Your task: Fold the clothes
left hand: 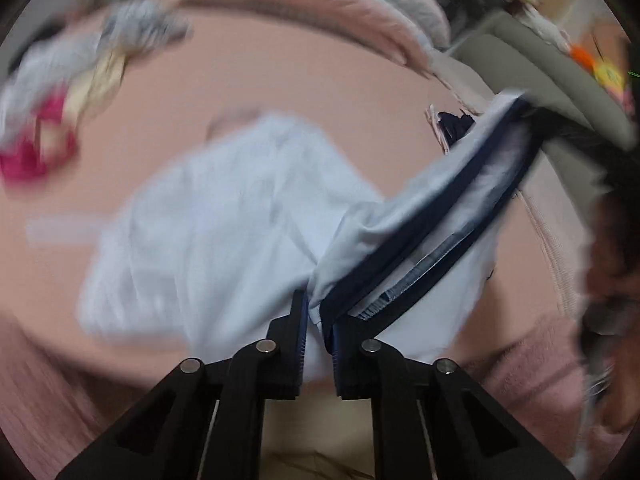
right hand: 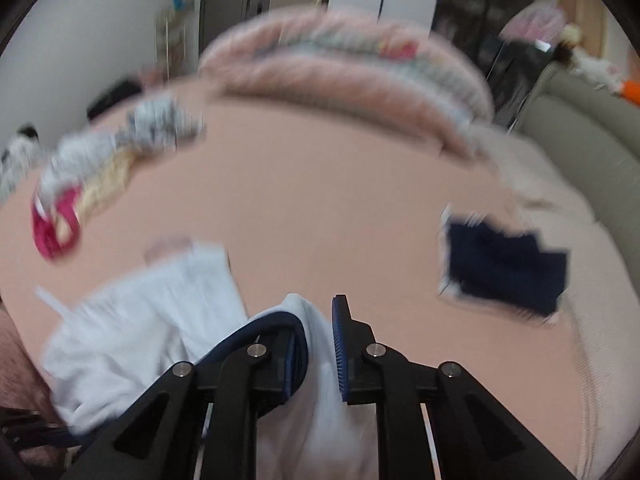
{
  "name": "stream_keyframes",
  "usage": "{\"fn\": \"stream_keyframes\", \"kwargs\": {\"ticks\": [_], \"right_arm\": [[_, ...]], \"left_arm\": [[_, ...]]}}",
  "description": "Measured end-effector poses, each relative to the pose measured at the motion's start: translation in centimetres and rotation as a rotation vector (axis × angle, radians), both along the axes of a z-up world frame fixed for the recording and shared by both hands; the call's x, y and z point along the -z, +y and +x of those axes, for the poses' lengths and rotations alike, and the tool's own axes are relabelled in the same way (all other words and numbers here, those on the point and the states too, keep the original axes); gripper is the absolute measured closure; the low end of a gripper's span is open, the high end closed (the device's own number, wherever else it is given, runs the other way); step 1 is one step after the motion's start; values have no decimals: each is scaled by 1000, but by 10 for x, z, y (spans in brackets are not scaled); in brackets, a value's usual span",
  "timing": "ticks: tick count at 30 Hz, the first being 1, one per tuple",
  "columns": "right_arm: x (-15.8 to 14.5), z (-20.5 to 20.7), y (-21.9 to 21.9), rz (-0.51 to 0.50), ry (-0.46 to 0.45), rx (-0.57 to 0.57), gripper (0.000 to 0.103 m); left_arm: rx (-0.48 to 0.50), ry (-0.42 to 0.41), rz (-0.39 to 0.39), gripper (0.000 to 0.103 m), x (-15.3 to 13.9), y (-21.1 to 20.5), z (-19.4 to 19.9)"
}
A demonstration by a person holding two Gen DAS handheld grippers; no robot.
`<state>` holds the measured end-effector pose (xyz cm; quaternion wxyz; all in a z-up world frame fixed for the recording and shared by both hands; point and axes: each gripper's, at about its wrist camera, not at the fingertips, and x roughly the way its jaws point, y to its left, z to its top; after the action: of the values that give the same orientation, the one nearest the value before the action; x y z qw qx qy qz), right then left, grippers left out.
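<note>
Pink bed sheet point(right hand: 320, 200) spread wide, striped pink blanket roll point(right hand: 352, 68) along its far edge, grey sofa point(right hand: 592, 132) off right, white wall point(right hand: 80, 40) behind, orange toy point(right hand: 632, 90) on the sofa back.

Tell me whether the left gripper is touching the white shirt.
Touching. The left wrist view shows the left gripper with its jaws nearly closed on the navy-trimmed edge of the white shirt, fabric pinched between the pads.

Motion blur smears nearly everything ahead of the jaws: the pale blue garment point(left hand: 208, 220), the clothes heap point(right hand: 92, 184) far left, the dark folded piece point(right hand: 504, 268) off right. Garment's lower end drops under the jaws, cut off by the picture's edge.
</note>
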<state>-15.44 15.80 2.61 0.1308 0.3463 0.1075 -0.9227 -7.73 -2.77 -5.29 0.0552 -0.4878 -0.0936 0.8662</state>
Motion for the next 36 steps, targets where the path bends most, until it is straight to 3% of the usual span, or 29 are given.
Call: {"fn": "stream_keyframes", "kwargs": {"ticks": [2,3,5,7,10,12,14,15,17,18,20,22,25,27,28,30,34,36], "right_arm": [[-38,4,13,-81,50,-1,90],[-56,2,20,-106,74,16,90],[-92,-10,29,-127,143,55,91],[-135,-20,33,-142,220,85,91],[-218,-6,42,-225,403,103,91],[-264,16,49,-285,529,98,91],[-292,41,53,-329,616,93,91],[-288,51,55,-353,603,93,91],[-272,69,61,-405,556,92,91],[-248,72,60,-407,491,95,91],[-190,76,57,-399,341,103,91],[-112,78,50,-361,142,132,91],[18,73,34,-249,-205,154,91],[79,76,26,-148,-358,152,91],[97,78,25,-114,-417,143,90],[112,82,32,-95,-491,120,86],[93,78,59,-149,-407,152,83],[84,69,70,-181,-362,180,72]], "left_arm": [[56,98,-216,96,-33,14,-30],[58,159,-267,97,-59,16,-48],[37,307,-311,97,-131,14,-78],[19,490,-319,97,-223,8,-89],[1,780,-330,97,-346,4,-66],[40,883,-340,96,-391,7,-42],[96,908,-353,95,-401,9,-23],[115,896,-347,95,-394,8,-16],[155,788,-314,95,-349,4,-13],[175,732,-296,95,-326,2,-11],[196,543,-263,95,-248,1,-19],[206,329,-227,95,-165,2,-32],[217,-46,-156,94,-29,1,-47],[207,-241,-91,94,34,-4,-41],[205,-284,-58,92,48,-7,-33],[211,-291,20,87,54,-15,-20],[176,-264,160,72,45,-36,-10],[115,-218,228,71,39,-51,-14]]}}
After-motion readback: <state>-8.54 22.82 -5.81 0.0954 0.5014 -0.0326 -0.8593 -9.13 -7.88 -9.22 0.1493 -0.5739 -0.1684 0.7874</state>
